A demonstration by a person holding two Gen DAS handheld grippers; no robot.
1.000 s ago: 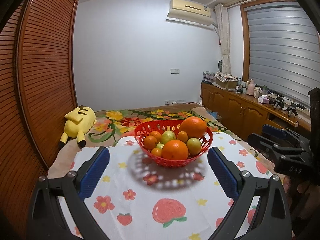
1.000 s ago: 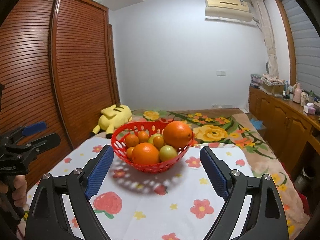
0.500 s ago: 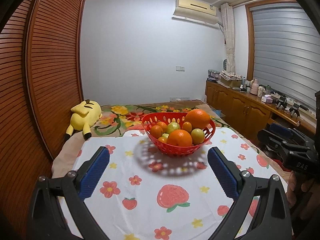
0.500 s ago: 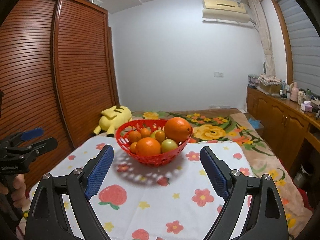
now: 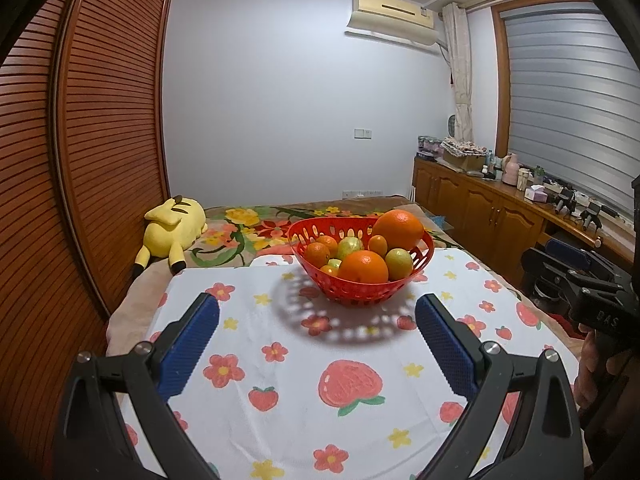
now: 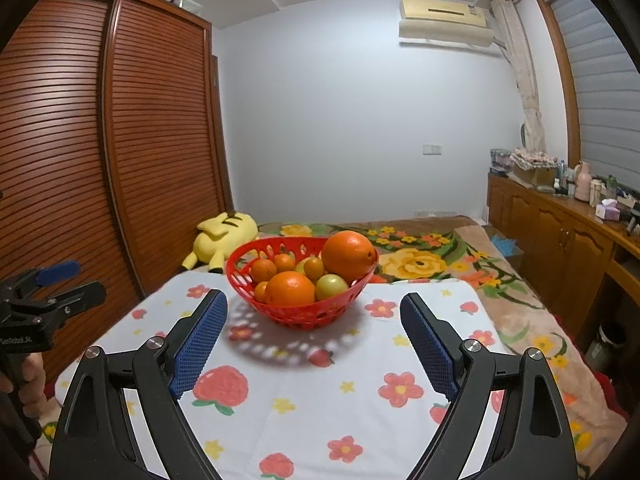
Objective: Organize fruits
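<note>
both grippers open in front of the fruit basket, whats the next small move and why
Probably ease the right gripper forward toward the big orange. It sits highest in the red basket, at the rim on that gripper's side, and nothing covers it. Both grippers are open and empty, short of the basket; the left gripper is no closer.

Even overhead room light casts a dappled shadow beneath the basket (image 5: 362, 292); fisheye edges bend and darken, focus stays sharp.

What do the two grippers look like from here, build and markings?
Both the left gripper and the right gripper have black angular frames, silver pivot bolts and two fingers faced with blue textured pads. White lettering marks each body's side. No cables or sleeves show.
</note>
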